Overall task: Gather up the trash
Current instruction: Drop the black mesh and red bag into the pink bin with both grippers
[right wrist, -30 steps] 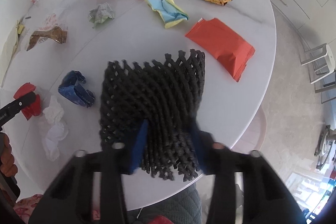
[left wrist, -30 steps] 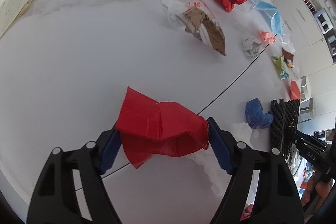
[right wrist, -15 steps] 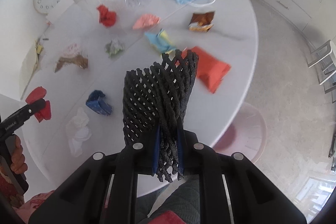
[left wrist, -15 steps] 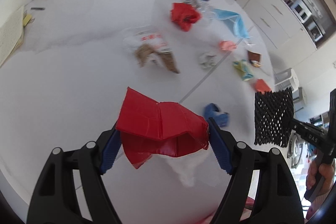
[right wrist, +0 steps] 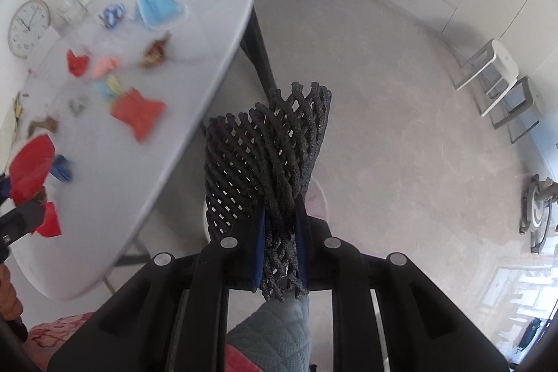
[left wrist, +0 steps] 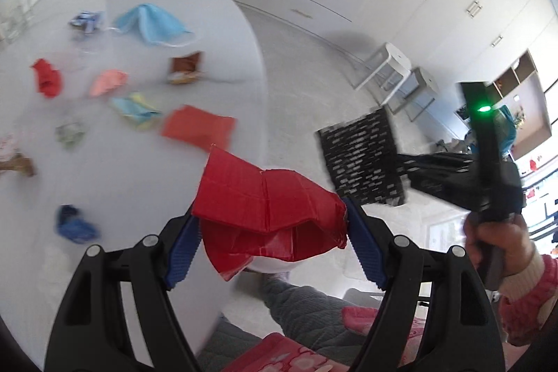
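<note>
My left gripper is shut on a crumpled red paper and holds it past the right edge of the white table, over the floor. My right gripper is shut on a black foam net, held over the floor to the right of the table. The net and the right gripper also show in the left wrist view. The red paper shows at the left edge of the right wrist view.
Several scraps lie on the table: a blue mask, an orange packet, a snack wrapper, a red ball, a pink scrap, a dark blue scrap. A white stool stands far right. A pale round bin sits below the net.
Both grippers have swung right, off the table and over the floor, each still holding its item. The net is squeezed tighter than a second ago.
</note>
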A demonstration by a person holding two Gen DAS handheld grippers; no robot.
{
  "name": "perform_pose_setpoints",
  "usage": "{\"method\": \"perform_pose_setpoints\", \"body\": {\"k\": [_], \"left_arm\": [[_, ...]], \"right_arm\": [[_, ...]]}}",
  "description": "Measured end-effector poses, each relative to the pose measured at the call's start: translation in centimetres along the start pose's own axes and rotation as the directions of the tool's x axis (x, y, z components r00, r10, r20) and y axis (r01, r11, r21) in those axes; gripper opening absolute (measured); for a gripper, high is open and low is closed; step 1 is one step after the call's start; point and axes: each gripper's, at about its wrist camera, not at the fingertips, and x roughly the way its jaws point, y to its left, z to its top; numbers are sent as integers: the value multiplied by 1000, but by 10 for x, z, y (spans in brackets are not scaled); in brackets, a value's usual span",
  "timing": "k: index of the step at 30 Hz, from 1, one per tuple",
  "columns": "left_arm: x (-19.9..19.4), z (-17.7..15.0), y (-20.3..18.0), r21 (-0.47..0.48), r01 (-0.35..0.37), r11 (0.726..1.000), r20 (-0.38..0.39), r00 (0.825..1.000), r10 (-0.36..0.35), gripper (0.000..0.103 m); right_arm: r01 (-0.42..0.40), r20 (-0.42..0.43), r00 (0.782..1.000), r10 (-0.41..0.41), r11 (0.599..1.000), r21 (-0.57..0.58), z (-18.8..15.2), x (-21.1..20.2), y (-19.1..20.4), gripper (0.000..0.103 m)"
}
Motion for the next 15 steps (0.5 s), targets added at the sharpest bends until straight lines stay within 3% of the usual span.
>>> {"method": "perform_pose_setpoints", "body": {"k": [6, 7, 8, 10, 13, 15], "left_arm": [[32, -4, -49, -41, -72, 997, -40, 997, 70, 74], [36, -5, -50, -55, -84, 995, -47, 996, 82, 74], [43, -6, -52, -72, -103, 992, -56, 994, 99, 74], [49, -11, -54, -95, -143, 985, -73, 988, 136, 74], [64, -14, -55, -108, -194, 975, -91, 979, 185, 74], [75, -16, -56, -115, -201, 973, -106, 976, 189, 74]], "right_arm": [[-132, -170, 979, 112, 985, -109, -11, 107, -12, 19], [-154, -201, 971, 128, 980, -123, -13, 126, -12, 34], [-159, -224, 966, 126, 978, -135, -14, 139, -11, 59], [-148, -252, 962, 102, 974, -172, -16, 165, -10, 78], [-162, -294, 950, 102, 968, -190, -17, 181, -16, 78], [-164, -273, 956, 112, 971, -176, -15, 171, -29, 78]]}}
